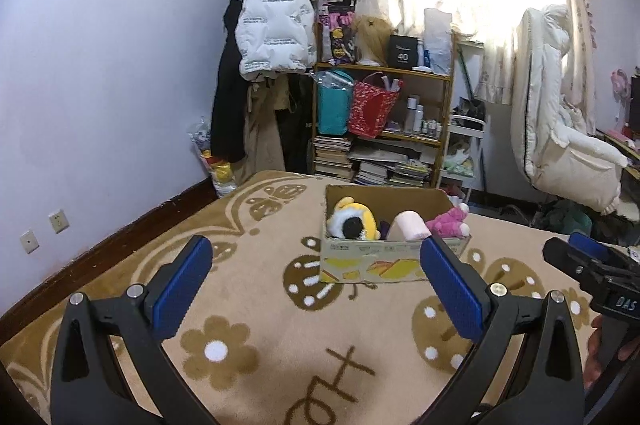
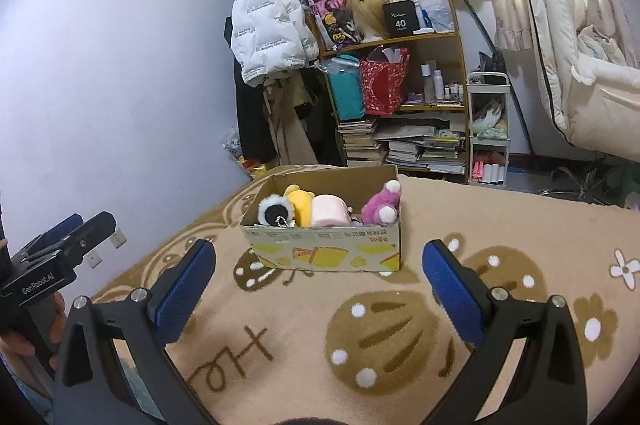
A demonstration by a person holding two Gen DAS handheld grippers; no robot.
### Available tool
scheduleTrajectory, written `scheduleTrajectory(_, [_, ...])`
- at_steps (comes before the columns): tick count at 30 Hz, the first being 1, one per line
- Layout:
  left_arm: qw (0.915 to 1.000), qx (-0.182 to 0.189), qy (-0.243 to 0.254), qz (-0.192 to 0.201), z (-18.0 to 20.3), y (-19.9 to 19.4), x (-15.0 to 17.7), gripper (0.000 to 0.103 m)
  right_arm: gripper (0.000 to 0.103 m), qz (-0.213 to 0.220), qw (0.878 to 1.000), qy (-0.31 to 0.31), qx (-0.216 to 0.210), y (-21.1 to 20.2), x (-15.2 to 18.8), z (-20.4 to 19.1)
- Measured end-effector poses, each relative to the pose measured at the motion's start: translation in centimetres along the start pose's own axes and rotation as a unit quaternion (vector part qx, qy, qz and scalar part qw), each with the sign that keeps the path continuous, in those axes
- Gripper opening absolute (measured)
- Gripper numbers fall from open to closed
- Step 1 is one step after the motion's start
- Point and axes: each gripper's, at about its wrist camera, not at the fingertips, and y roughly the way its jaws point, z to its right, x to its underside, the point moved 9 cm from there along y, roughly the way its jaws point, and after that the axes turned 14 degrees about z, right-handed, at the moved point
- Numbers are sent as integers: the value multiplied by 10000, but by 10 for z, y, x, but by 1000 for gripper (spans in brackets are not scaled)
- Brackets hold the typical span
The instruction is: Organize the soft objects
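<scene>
A cardboard box [image 1: 372, 263] stands on the beige patterned blanket [image 1: 256, 289]; it also shows in the right wrist view [image 2: 328, 249]. Inside lie a yellow plush with a white and black face [image 1: 354, 219] [image 2: 298, 201], a pale pink soft block [image 1: 412, 225] [image 2: 328, 211] and a magenta plush [image 1: 448, 221] [image 2: 384, 205]. My left gripper [image 1: 316, 265] is open and empty, short of the box. My right gripper [image 2: 320, 269] is open and empty, also short of the box. Each gripper shows at the edge of the other's view, the right [image 1: 592, 265] and the left [image 2: 60, 249].
Behind the bed stands a wooden shelf [image 1: 424, 75] with bags, bottles and stacked books. A white puffer jacket [image 1: 276, 25] hangs at the wall. A cream padded chair [image 1: 560, 129] stands at the right. A white trolley [image 2: 488, 129] stands beside the shelf.
</scene>
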Motion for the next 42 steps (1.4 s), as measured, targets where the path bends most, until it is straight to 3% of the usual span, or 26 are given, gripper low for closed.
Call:
scheduleTrajectory(5, [9999,-9,-81,95,-3,0,5,103,103,92,9999,-123,-8,-2,7,6])
scheduleTrajectory(10, [9999,-51,-52,-118,-2,6,20,103,103,153,9999,-48,24,-2,11,12])
scheduleTrajectory(42, [9991,-138,225,-322,4,15,37,103,103,-69,9993,35,377,-1,27,29])
